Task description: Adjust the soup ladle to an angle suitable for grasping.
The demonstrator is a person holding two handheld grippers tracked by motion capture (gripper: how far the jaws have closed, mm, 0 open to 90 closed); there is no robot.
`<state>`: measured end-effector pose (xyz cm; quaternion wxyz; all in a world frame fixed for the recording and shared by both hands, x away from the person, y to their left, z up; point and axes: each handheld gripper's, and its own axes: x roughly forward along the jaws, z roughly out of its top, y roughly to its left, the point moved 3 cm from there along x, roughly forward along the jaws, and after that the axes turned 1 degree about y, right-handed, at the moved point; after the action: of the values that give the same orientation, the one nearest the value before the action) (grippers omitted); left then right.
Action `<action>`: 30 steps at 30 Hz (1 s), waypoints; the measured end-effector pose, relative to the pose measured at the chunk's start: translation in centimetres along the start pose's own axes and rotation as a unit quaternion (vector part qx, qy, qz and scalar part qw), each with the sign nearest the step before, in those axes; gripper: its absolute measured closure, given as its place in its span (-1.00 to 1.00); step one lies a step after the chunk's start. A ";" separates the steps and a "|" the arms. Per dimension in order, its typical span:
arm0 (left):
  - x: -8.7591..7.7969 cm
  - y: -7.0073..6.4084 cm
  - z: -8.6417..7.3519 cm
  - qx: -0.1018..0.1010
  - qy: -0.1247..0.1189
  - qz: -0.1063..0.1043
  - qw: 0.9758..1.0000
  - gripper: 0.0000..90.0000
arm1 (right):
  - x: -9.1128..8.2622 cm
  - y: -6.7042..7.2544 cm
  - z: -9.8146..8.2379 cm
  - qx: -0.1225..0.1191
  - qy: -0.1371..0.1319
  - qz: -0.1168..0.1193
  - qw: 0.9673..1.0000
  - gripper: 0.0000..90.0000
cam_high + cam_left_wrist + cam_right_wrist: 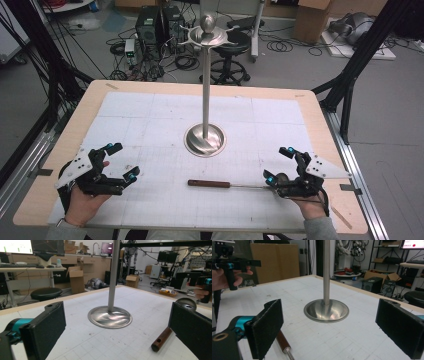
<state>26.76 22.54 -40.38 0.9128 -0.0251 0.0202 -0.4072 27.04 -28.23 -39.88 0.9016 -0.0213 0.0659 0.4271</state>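
A steel stand (205, 139) with a tall pole and a hooked top (208, 33) rises from the middle of the table. In front of it lies a long utensil with a brown wooden handle (209, 183), a thin metal shaft and a round metal head (186, 303). My right gripper (278, 164) is open at the head end; the handle (282, 341) runs out past its left pad (265, 326). At the table's left, my left gripper (123, 161) is open and holds nothing, facing the stand base (110, 317) and the handle (162, 338).
A white gridded mat (150, 125) covers the wooden table (65, 145). Beyond the far edge are a black stool (231, 60), computer boxes, cables and cardboard boxes. Black frame legs (350, 85) stand at both sides.
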 end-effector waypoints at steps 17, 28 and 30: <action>0.1 0.1 -0.3 0.000 0.014 0.007 1.000 -0.96 | 0.0 -0.1 0.2 -0.004 -0.004 0.009 1.000 -0.66; 0.2 0.0 -0.6 -0.001 0.023 0.002 1.000 -0.96 | -0.3 0.2 0.4 -0.017 0.009 0.012 1.000 -0.09; 0.2 -0.1 -0.6 0.004 0.023 0.000 1.000 -0.96 | -0.3 0.4 0.4 -0.020 0.014 0.017 1.000 0.09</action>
<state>26.85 22.31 -40.94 0.9122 -0.0123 0.0402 -0.4075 26.55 -28.18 -39.41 0.8925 -0.0444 0.0702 0.4433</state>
